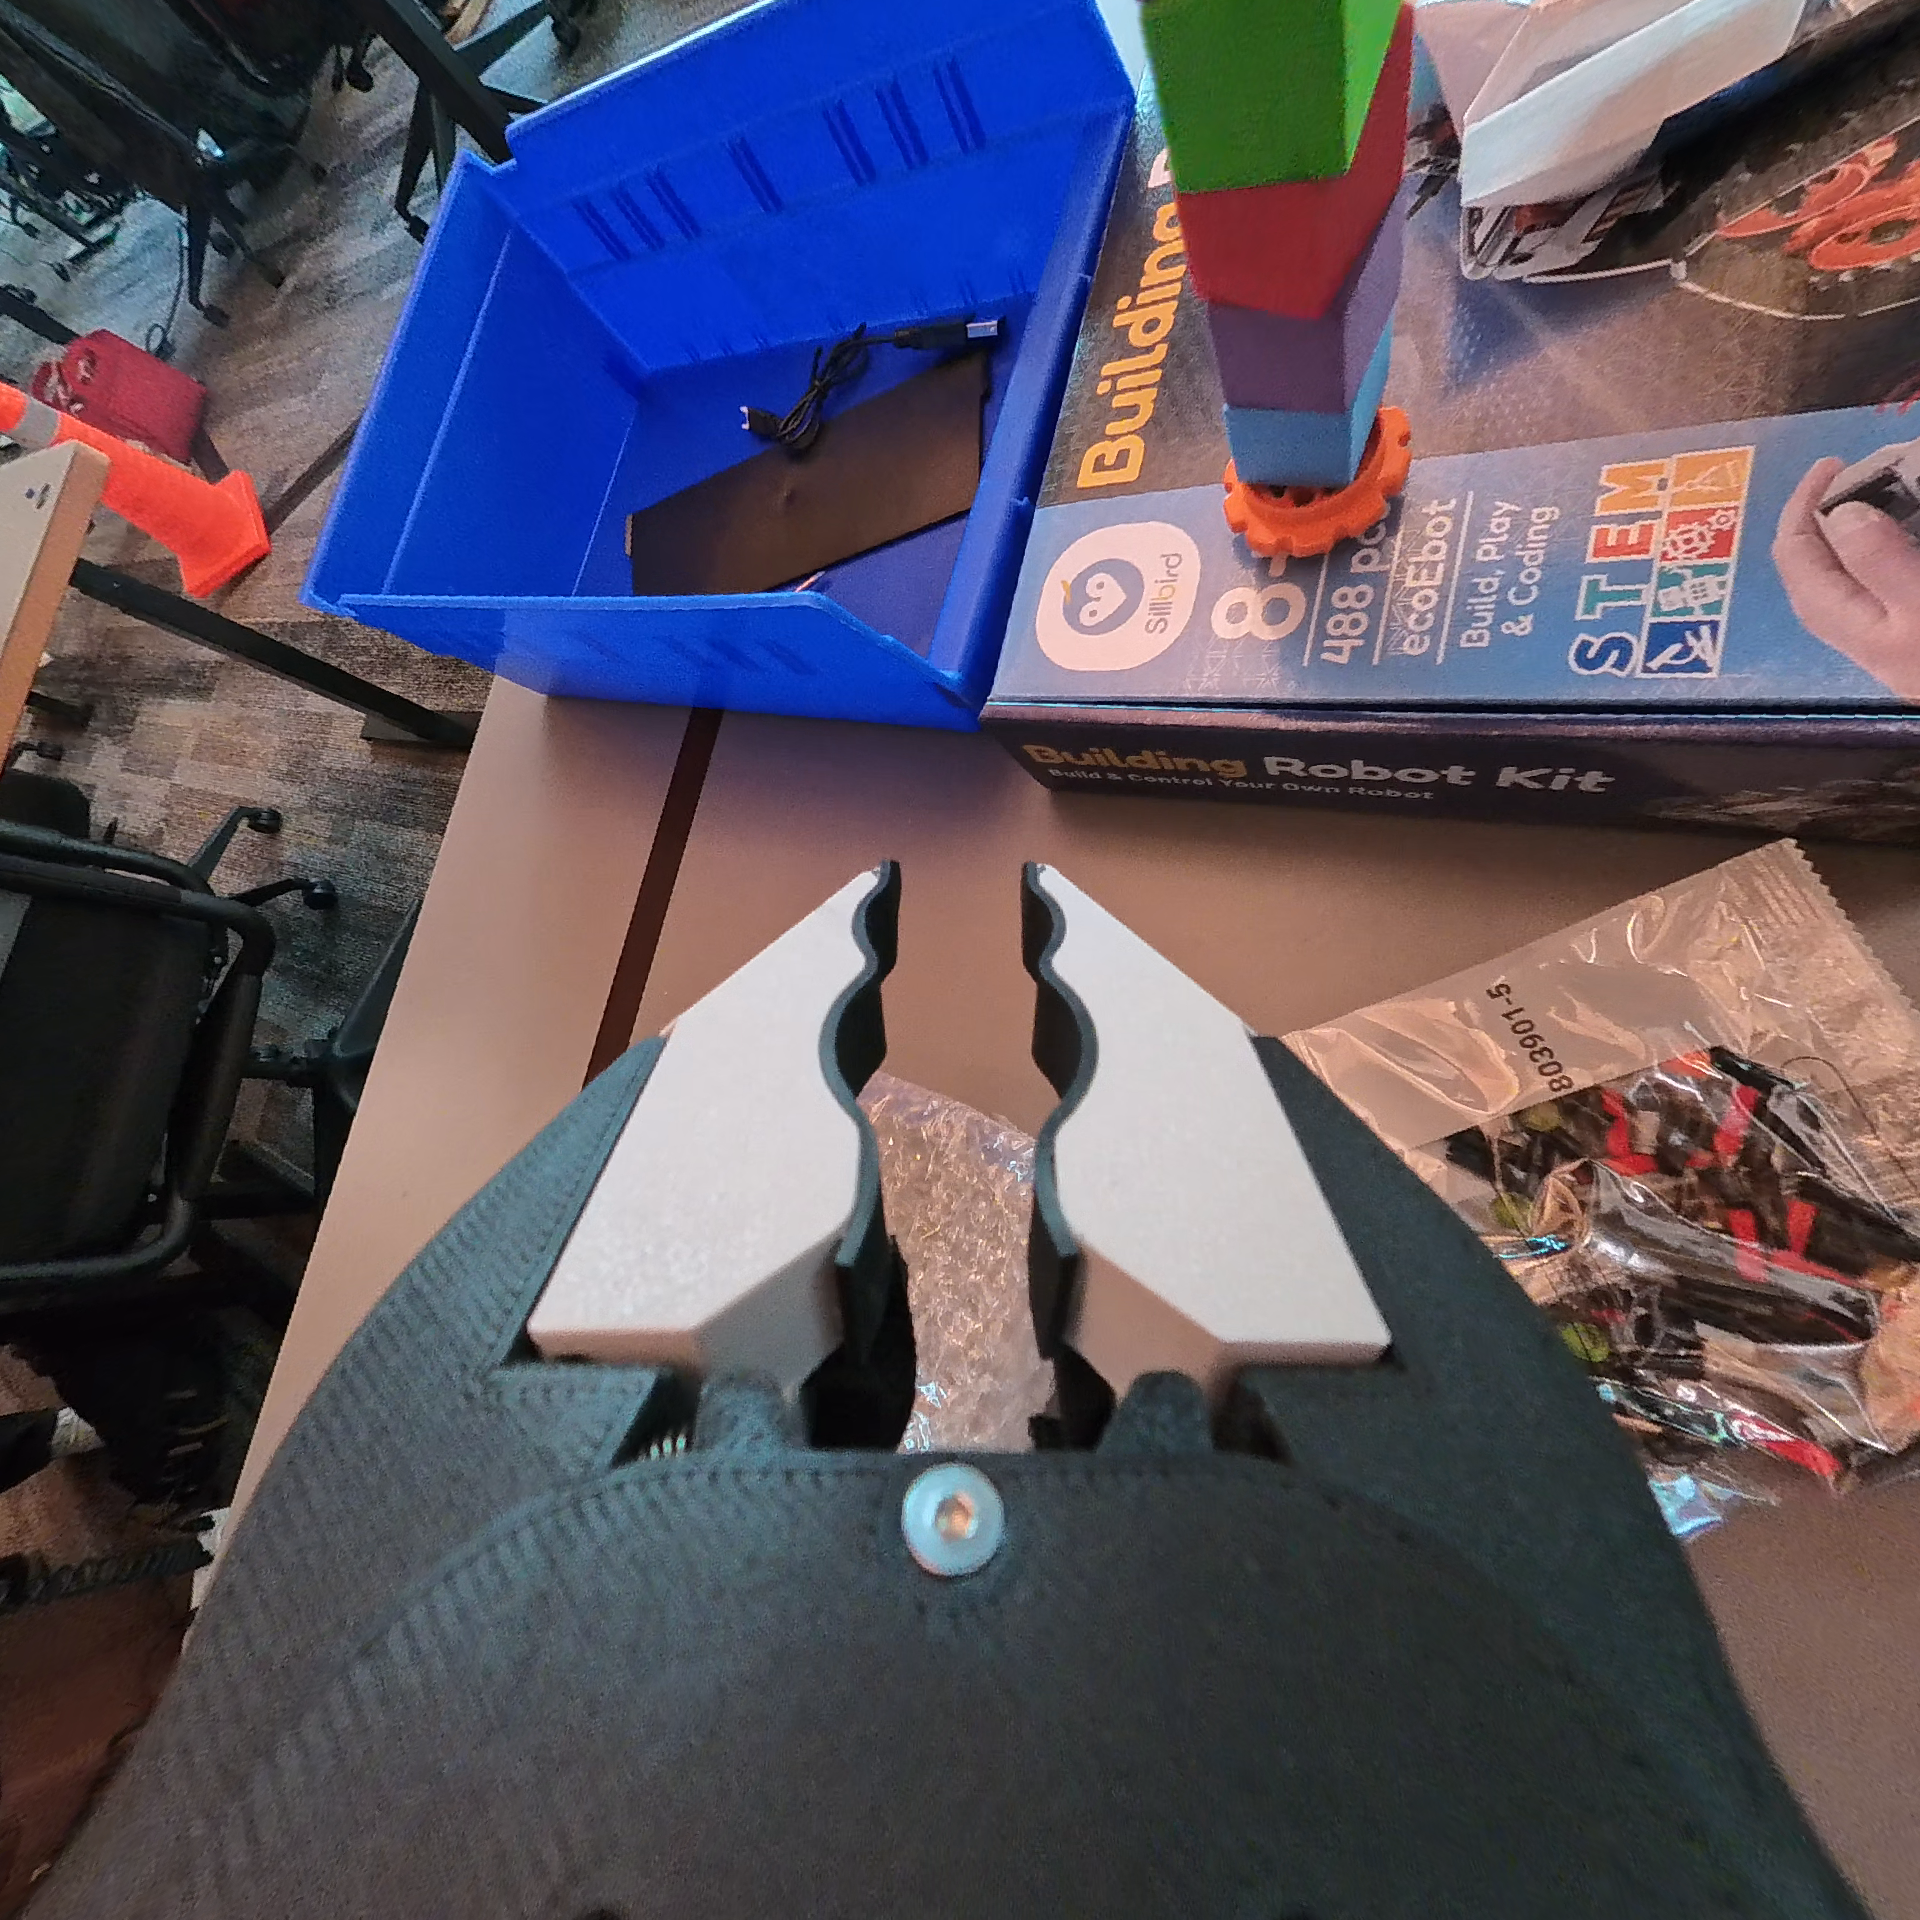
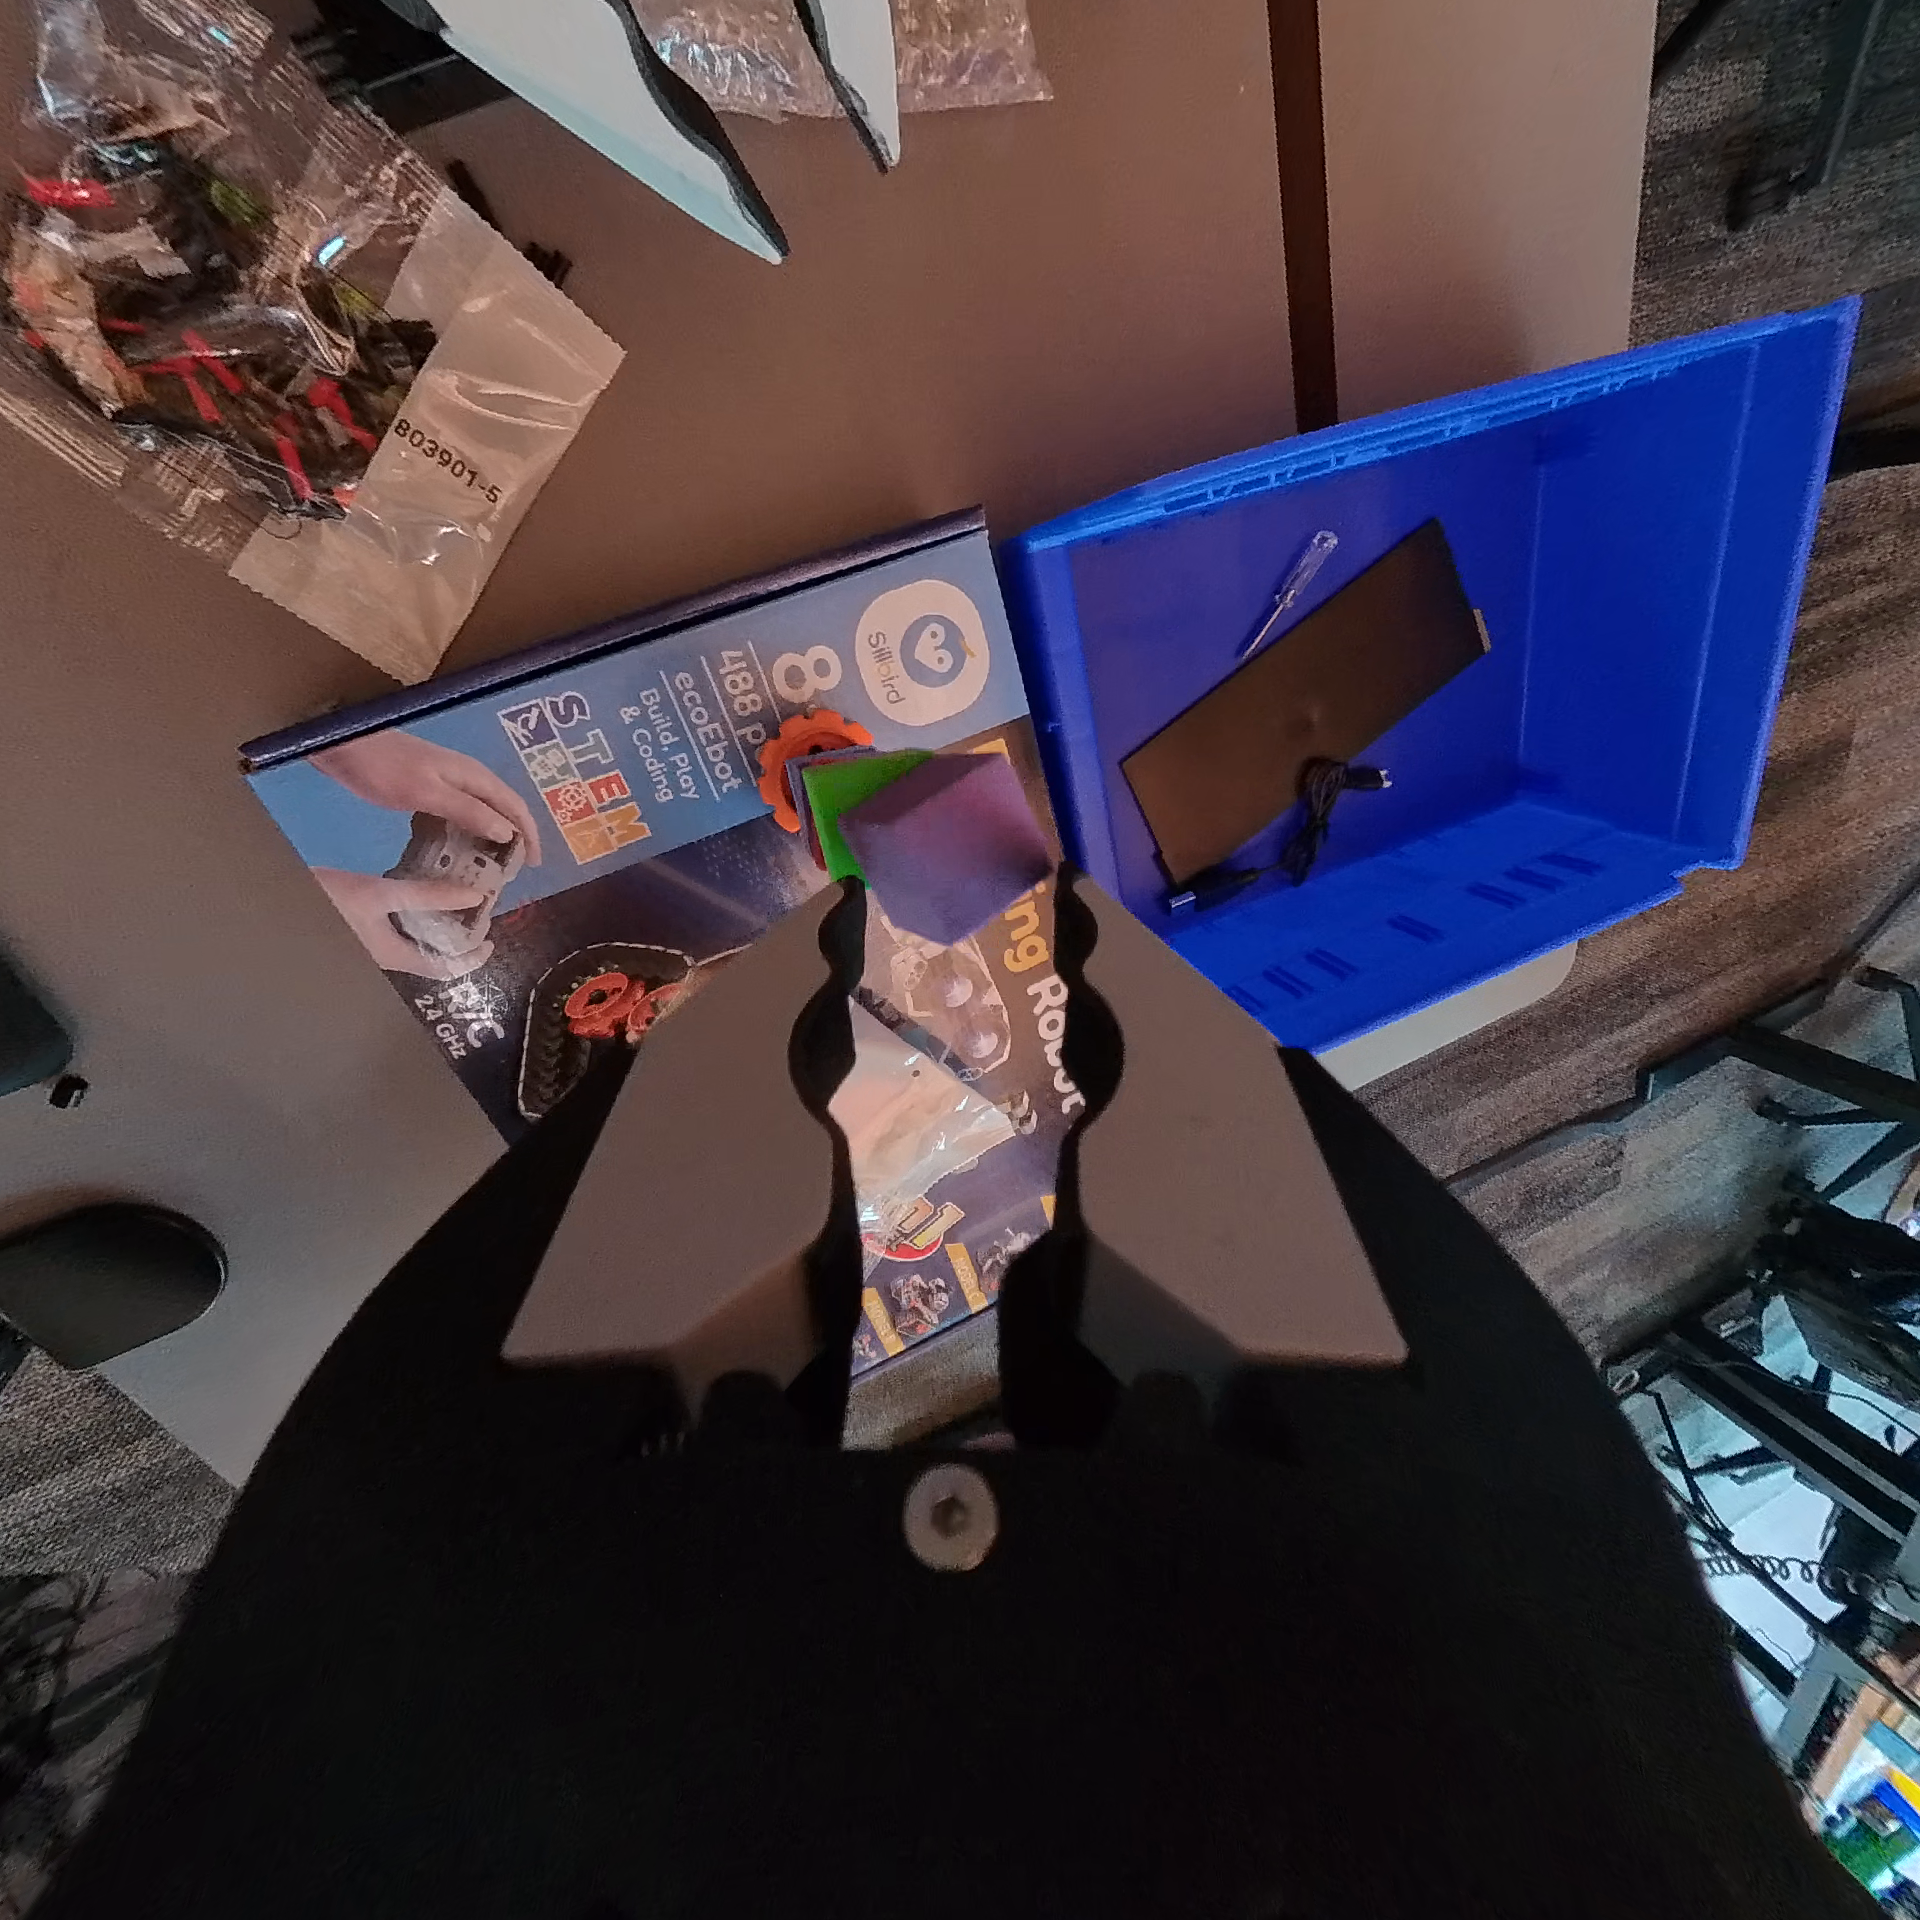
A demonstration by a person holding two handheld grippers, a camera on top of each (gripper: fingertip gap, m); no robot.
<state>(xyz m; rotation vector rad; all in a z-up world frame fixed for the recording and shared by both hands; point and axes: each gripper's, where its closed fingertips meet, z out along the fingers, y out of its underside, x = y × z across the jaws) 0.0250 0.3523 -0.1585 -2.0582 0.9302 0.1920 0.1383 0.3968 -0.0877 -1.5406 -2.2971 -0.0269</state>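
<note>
The right gripper (image 2: 961, 888) holds a purple block (image 2: 940, 842) at its fingertips, above a block stack (image 1: 1288, 249) on an orange gear (image 1: 1314, 499) atop the printed box (image 1: 1558, 582). The left gripper (image 1: 961, 883) hovers slightly parted, empty, over the table (image 1: 831, 800), near the blue bin (image 1: 727, 644).

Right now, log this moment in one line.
left claw open, empty, over table | right claw at purple block over tower, grip unclear

A brown table (image 1: 1143, 935) is standing on grey patterned carpet (image 1: 343, 270), with black office chairs (image 1: 114, 1091) sitting beside it and dark desk legs (image 2: 1818, 1091) showing nearby.
</note>
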